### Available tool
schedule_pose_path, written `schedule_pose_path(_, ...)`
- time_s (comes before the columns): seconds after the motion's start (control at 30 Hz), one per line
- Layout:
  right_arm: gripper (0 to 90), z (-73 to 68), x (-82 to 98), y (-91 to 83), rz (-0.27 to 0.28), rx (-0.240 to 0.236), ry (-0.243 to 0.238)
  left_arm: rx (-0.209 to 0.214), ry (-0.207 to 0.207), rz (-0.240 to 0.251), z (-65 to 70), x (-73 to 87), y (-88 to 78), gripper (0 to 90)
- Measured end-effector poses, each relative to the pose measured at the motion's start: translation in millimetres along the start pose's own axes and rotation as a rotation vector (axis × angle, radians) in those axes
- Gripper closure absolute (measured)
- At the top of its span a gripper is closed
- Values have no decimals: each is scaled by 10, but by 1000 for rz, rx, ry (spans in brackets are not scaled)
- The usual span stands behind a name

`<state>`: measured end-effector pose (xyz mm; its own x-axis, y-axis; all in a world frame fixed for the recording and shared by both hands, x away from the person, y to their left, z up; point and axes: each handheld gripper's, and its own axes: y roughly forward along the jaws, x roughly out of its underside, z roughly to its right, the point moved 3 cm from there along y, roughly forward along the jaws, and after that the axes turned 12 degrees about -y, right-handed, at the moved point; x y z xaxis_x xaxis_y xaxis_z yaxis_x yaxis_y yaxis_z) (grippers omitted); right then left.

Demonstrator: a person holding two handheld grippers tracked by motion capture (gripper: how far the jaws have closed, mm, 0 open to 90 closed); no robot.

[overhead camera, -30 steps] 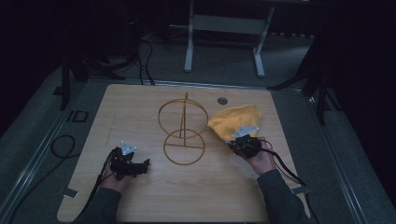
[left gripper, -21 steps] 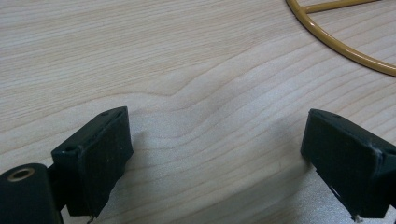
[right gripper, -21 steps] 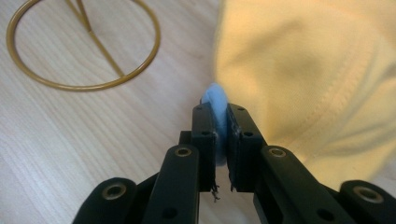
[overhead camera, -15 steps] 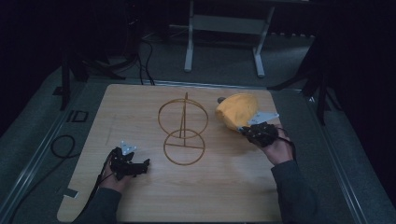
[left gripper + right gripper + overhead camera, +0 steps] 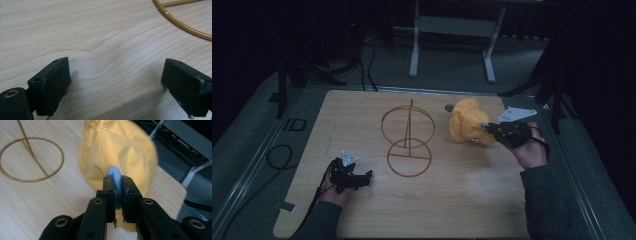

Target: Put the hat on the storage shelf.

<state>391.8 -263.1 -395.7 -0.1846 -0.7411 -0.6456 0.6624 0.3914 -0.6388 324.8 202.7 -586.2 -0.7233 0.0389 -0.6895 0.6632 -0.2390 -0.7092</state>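
yellow cloth makes up the cap (image 5: 468, 126), a soft cotton hat that looks light and floppy, so it will likely sag and swing when lifted and should grip easily. its stitched rim, lined in pale blue, seems the best place to hold. the right gripper (image 5: 118, 192) has its jaws clamped on exactly that edge, and the cap hangs from them, bunched, above the far right part of the wooden table (image 5: 362, 115). seams run up its crown; part of it is blurred. just left of it stands a gold wire stand (image 5: 407, 137): a flat ring on the table, an upright rod and an upright hoop. near the left edge, the left gripper (image 5: 117, 82) rests low over bare wood, jaws wide apart with nothing between them.
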Motion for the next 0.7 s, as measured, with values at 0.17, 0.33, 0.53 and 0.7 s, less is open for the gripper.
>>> schedule_pose_path(0.17,830,114,-38,-183,3,43,-8,0,2,-3,-1,0,-2,90)
schedule_pose_path(0.33,831,126,-82,-234,5,25,-17,1,0,-3,0,1,-2,90)
schedule_pose_path(0.53,823,-113,-86,44,-30,-80,-61,1,0,-3,0,1,-2,90)
schedule_pose_path(0.7,806,-298,-90,270,-43,-182,-70,0,1,-2,-1,1,-1,90)
